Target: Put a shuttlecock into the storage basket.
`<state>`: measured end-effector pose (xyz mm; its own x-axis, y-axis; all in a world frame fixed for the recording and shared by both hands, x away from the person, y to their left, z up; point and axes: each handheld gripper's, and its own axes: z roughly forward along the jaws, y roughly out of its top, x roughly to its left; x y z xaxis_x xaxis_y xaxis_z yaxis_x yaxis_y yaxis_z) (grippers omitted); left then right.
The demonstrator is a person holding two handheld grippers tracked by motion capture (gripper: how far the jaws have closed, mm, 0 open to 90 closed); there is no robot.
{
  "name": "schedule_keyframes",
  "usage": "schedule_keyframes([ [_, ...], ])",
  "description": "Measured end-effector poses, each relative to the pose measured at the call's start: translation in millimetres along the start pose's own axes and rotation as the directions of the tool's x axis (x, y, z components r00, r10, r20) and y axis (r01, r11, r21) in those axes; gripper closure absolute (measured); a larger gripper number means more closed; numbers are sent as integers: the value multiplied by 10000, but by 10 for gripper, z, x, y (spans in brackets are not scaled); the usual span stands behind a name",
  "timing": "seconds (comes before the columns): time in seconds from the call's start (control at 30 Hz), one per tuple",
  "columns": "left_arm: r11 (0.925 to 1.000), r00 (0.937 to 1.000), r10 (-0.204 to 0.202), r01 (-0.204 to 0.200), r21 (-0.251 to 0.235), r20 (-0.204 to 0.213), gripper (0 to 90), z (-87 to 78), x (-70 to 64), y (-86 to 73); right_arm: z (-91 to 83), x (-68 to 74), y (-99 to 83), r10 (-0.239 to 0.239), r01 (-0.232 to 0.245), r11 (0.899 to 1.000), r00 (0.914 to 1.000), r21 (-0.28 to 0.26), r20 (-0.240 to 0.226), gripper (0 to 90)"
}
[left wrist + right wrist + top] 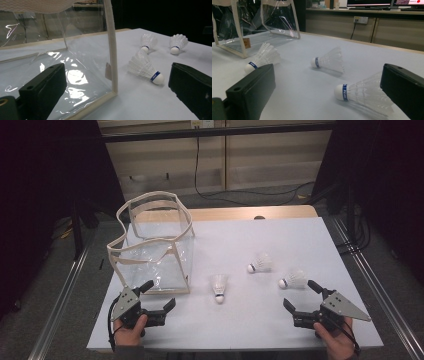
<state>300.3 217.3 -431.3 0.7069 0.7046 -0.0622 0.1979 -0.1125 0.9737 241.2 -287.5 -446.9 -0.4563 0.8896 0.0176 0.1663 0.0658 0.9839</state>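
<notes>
Three white shuttlecocks lie on the white table (260, 320): one (219, 286) near the middle front, one (260, 264) farther back, one (294, 280) at the right. A clear plastic bag with cream trim (152, 245) stands open at the left. My left gripper (159, 295) is open at the bag's front corner (113, 75), nothing between its jaws; the nearest shuttlecock (146, 68) lies just beyond. My right gripper (302, 296) is open, just short of the right shuttlecock (362, 95), whose cork points left. The other two shuttlecocks (329, 61) (263, 58) lie farther off.
The table's front edge runs just under both hands. Bare wooden tabletop (240, 213) shows at the back. Metal rails (65, 290) flank the table on both sides. A black cable (225, 195) trails on the floor behind.
</notes>
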Motion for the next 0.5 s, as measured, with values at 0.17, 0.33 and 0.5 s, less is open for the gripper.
schedule_keyframes([
  [0.17, 9999, 9999, -113, 113, -69, 41, 18, 4, -23, 8, -5, 1, 0, 16, -16, 10000, 10000, -41, -4, 0],
  [0.33, 10000, 9999, -48, 49, -67, 138, 18, 11, -33, 12, -1, 6, 2, 12, -12, 10000, 10000, -14, -23, 0],
  [0.5, 10000, 9996, -59, 60, -73, 258, 18, 33, -65, 19, 6, 8, 2, -90, 90, 10000, 10000, -20, -43, 0],
])
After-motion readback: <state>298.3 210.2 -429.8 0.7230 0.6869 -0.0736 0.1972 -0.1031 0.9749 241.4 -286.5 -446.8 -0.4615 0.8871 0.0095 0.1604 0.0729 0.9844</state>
